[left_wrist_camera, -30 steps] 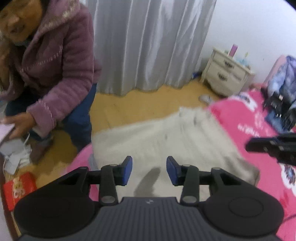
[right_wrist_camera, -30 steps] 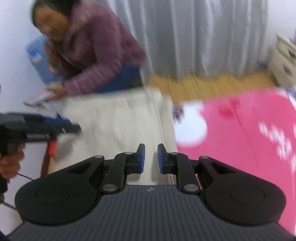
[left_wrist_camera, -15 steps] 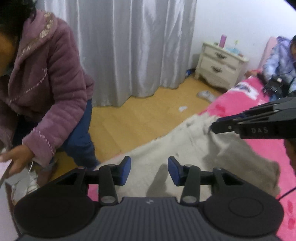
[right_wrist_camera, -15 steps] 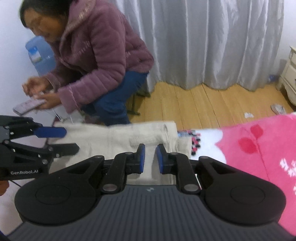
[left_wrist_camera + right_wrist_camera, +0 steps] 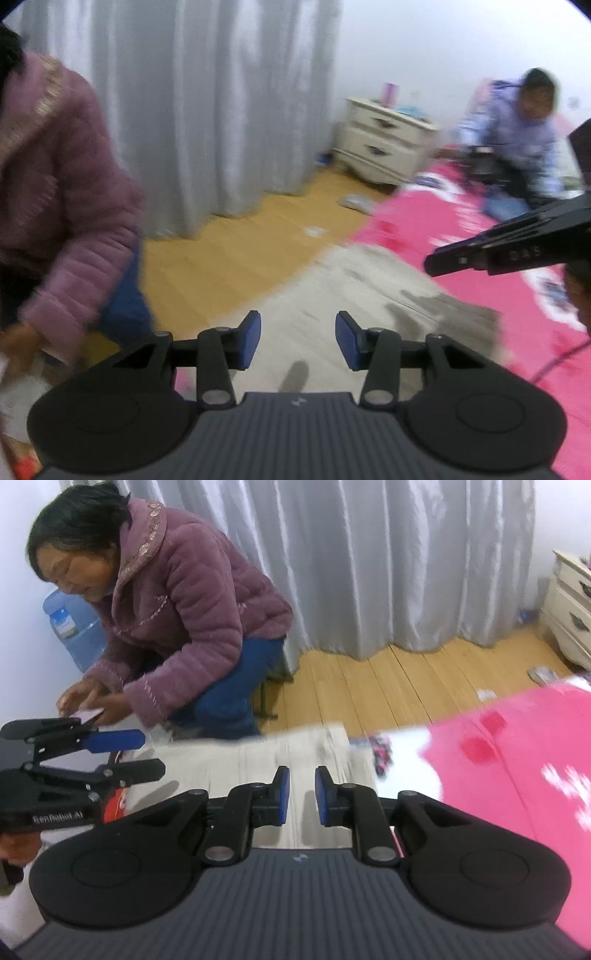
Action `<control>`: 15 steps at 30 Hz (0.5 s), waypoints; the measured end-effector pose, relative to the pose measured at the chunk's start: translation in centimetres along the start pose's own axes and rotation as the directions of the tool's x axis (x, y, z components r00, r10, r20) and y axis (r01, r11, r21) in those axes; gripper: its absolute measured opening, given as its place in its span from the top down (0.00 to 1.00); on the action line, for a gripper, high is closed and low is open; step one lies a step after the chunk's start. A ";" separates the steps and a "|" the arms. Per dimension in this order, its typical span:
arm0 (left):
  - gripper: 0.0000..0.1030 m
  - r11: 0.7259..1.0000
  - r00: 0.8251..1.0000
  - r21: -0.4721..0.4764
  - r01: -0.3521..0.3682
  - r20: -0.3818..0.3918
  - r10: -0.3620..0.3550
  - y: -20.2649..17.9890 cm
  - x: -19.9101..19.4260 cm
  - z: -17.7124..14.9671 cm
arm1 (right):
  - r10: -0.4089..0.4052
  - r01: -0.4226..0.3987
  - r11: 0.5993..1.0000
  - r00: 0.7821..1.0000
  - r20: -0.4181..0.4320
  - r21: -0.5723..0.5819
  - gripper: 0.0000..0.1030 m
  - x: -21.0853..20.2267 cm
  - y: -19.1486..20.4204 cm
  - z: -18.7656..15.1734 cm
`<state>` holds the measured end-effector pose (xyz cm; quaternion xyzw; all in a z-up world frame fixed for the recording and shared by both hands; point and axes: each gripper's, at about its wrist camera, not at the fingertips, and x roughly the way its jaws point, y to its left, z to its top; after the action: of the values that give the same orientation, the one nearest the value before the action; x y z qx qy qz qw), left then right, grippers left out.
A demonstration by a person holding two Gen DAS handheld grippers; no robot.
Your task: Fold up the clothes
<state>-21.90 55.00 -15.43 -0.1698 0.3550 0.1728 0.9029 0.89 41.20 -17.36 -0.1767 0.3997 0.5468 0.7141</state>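
Note:
A beige garment [image 5: 354, 295] lies flat on the pink bedspread [image 5: 480, 266]; it also shows in the right wrist view [image 5: 258, 760]. My left gripper [image 5: 298, 339] is open and empty, held above the garment's near part. My right gripper [image 5: 299, 795] is open with a narrow gap and empty, above the garment near its right edge. The right gripper shows side-on at the right of the left wrist view [image 5: 509, 247]. The left gripper shows at the left of the right wrist view [image 5: 92, 753].
A woman in a purple jacket [image 5: 177, 602] crouches beside the bed's end. Another person in blue [image 5: 517, 140] sits on the bed at the back. A cream nightstand [image 5: 384, 147], grey curtains [image 5: 369, 554] and wooden floor [image 5: 388, 686] lie beyond the bed.
Both grippers have lifted and tilted up from the garment, so more of the room shows. The right gripper's gap has widened slightly. The garment stays flat on the bed.

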 end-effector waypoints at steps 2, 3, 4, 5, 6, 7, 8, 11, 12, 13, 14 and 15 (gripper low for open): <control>0.56 0.998 0.995 -0.001 0.069 -0.070 -0.069 -1.5 -0.2 -1.7 | -0.030 0.030 1.000 0.998 -0.055 0.006 0.86 -1.6 -0.1 -1.7; 0.56 0.996 0.990 0.006 0.094 -0.104 -0.093 -2.3 -0.2 -2.5 | -0.038 0.039 0.999 0.996 -0.078 0.012 0.86 -2.1 -0.3 -2.6; 0.56 0.993 0.984 0.013 0.117 -0.136 -0.114 -3.2 0.0 -3.5 | -0.037 0.039 0.999 0.995 -0.097 0.022 0.86 -2.2 -0.4 -3.4; 0.56 0.990 0.977 0.020 0.139 -0.167 -0.134 -4.1 0.1 -4.5 | -0.036 0.040 0.999 0.993 -0.116 0.032 0.86 -2.4 -0.6 -4.3; 0.55 0.990 0.976 0.040 0.138 -0.176 -0.129 -4.8 0.3 -5.4 | -0.035 0.041 0.998 0.990 -0.134 0.043 0.86 -2.6 -0.8 -5.1; 0.54 0.990 0.978 0.066 0.125 -0.175 -0.112 -5.5 0.5 -6.2 | -0.038 0.045 0.998 0.988 -0.148 0.043 0.86 -2.4 -0.9 -6.0; 0.53 0.990 0.980 0.091 0.112 -0.174 -0.095 -6.2 0.7 -7.0 | -0.046 0.051 0.998 0.987 -0.157 0.031 0.86 -1.8 -1.0 -6.8; 0.53 0.983 0.987 0.178 0.051 -0.159 -0.022 -8.1 0.4 -7.2 | -0.059 0.064 0.998 0.984 -0.168 0.025 0.86 -0.8 -1.5 -8.6; 0.54 0.984 0.988 0.177 0.033 -0.152 -0.006 -8.5 0.1 -7.0 | -0.052 0.057 0.998 0.988 -0.145 0.029 0.86 -1.5 -1.5 -8.6; 0.55 0.986 0.989 0.165 0.015 -0.150 0.010 -8.8 -0.3 -6.8 | -0.049 0.052 0.998 0.992 -0.120 0.026 0.86 -2.4 -1.3 -8.8; 0.55 0.988 0.989 0.151 -0.007 -0.146 0.029 -9.2 -0.9 -6.6 | -0.051 0.053 0.998 0.994 -0.098 0.022 0.86 -3.7 -1.1 -9.0; 0.55 0.990 0.989 0.138 -0.031 -0.140 0.050 -9.6 -1.5 -6.4 | -0.056 0.058 0.998 0.995 -0.081 0.025 0.86 -5.2 -1.0 -9.5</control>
<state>-22.52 43.44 -17.02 -0.1127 0.4330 0.1540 0.8810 -2.23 30.99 -19.45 -0.2000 0.4304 0.5132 0.7151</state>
